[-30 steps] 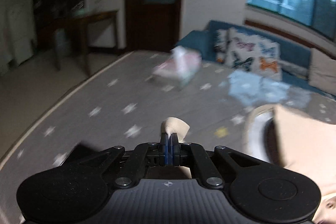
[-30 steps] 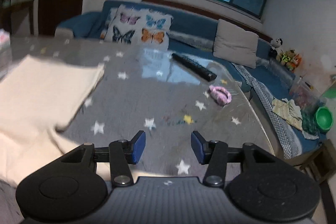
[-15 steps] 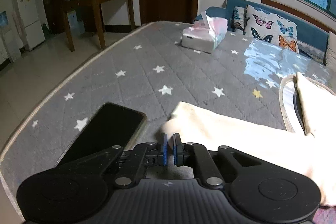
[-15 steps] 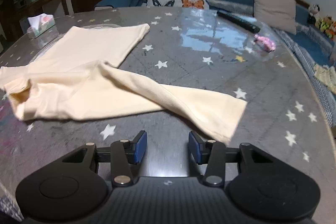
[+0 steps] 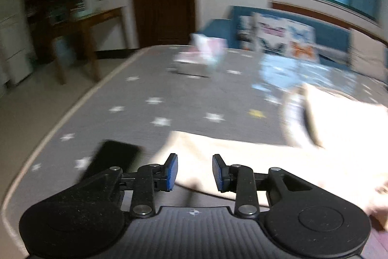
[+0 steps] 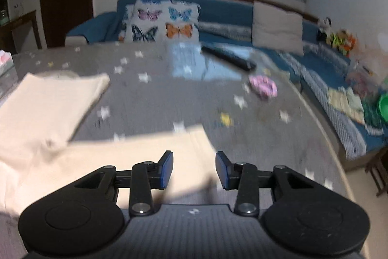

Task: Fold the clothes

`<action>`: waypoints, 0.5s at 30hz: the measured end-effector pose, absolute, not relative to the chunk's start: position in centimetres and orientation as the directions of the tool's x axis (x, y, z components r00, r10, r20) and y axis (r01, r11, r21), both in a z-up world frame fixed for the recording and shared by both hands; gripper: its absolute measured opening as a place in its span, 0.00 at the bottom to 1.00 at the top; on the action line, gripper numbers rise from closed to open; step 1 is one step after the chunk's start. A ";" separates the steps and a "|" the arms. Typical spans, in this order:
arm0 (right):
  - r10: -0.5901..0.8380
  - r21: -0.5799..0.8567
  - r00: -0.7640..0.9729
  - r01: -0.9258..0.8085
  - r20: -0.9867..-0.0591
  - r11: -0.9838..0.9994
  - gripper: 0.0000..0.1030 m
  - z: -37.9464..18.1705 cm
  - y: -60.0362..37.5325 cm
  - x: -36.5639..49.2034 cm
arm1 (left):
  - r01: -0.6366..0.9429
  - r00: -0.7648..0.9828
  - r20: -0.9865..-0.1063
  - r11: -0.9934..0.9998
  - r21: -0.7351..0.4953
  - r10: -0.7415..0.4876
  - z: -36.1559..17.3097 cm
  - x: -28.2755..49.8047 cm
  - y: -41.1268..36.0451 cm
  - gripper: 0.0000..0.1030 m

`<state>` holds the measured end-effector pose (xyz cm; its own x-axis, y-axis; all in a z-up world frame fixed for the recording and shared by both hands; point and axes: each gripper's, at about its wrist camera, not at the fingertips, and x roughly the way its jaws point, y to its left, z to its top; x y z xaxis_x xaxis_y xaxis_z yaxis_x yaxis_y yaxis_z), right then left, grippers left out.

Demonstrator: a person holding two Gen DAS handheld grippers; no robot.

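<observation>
Lying flat on the grey star-print tabletop (image 5: 150, 79), the cream long-sleeve shirt (image 6: 48, 98) has a sleeve under each claw. Left claw (image 5: 195, 172) is opening, nothing pinched, sleeve end below it, black phone (image 5: 111, 157) just beside. Right claw (image 6: 194, 170) is closing over the other sleeve, pads not touching cloth.

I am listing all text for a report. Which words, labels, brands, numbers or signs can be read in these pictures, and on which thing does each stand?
None can be read.
Left gripper body: a small round mark, no letters.
Right gripper body: the same mark, no letters.
Tissue box: too blurred to tell.
Phone: dark, shows nothing.
</observation>
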<state>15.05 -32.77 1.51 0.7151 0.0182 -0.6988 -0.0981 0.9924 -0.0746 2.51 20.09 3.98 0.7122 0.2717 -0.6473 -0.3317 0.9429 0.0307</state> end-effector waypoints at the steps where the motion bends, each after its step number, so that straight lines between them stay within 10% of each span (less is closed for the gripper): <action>1: 0.012 -0.068 0.705 -0.086 -0.709 0.994 0.37 1.0 -33.1 14.9 | -0.288 0.724 -0.649 0.957 0.023 0.234 3.9 2.7 19.0 0.33; 9: 0.019 0.049 0.691 0.023 -0.723 0.999 0.37 -1.0 -35.1 16.7 | 0.041 0.760 -0.647 0.998 -0.039 -0.056 3.9 3.4 10.6 0.37; 12: 0.031 0.075 0.696 0.034 -0.717 0.997 0.08 -1.3 -35.3 16.8 | 0.121 0.749 -0.652 0.992 -0.034 -0.114 3.6 3.4 8.3 0.37; 15: 0.023 0.074 0.705 0.042 -0.709 0.996 0.05 -1.1 -35.3 16.0 | 0.178 0.735 -0.661 0.984 -0.031 -0.154 3.4 3.5 6.8 0.37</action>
